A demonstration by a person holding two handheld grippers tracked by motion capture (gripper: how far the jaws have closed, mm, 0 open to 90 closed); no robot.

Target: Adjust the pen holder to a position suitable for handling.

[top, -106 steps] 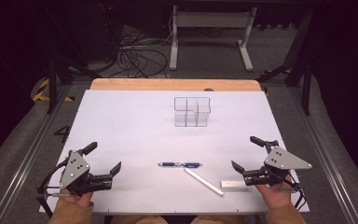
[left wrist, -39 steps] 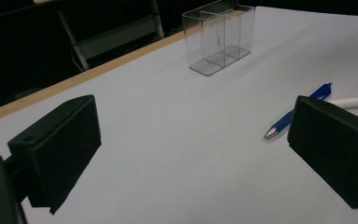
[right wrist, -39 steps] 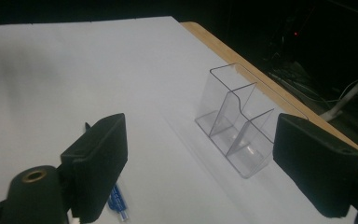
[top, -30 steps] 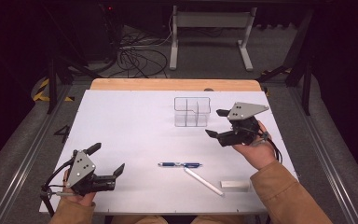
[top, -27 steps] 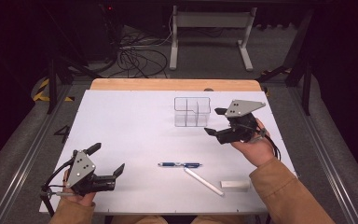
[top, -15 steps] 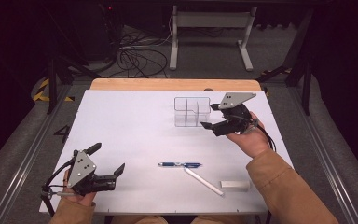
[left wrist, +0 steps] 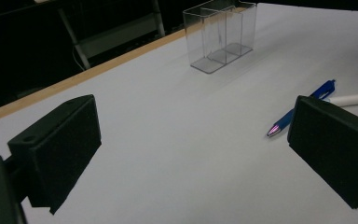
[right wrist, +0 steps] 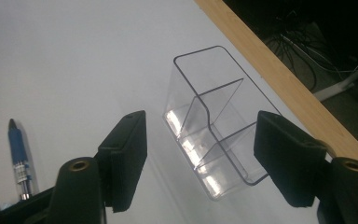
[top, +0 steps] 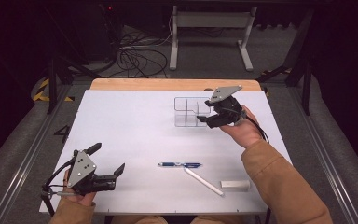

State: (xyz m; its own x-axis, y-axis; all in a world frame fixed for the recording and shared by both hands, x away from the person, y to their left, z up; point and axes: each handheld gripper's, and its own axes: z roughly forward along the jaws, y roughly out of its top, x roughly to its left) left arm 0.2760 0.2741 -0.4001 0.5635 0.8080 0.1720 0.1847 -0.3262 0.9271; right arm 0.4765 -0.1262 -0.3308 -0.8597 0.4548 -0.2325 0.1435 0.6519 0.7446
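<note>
Right hand-held gripper [top: 204, 113] at the clear divided organizer [top: 189, 112], far side of the white counter [top: 130, 126].
Its jaws are spread wide, the organizer between them with gaps on both sides; contact cannot be judged. Left hand-held gripper [top: 106, 160], jaws also spread and empty, sits low at the near left corner. Blue pen [top: 180, 164], white pen [top: 203, 181] and white eraser [top: 235, 185] lie near the front edge. Right forearm reaches forward, sleeve cut off at the frame bottom.

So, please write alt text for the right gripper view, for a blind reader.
Two open black gripper fingers frame a clear plastic organizer with inner dividers, standing on a white table. A blue pen lies at the left; the table's wooden edge runs behind.
</note>
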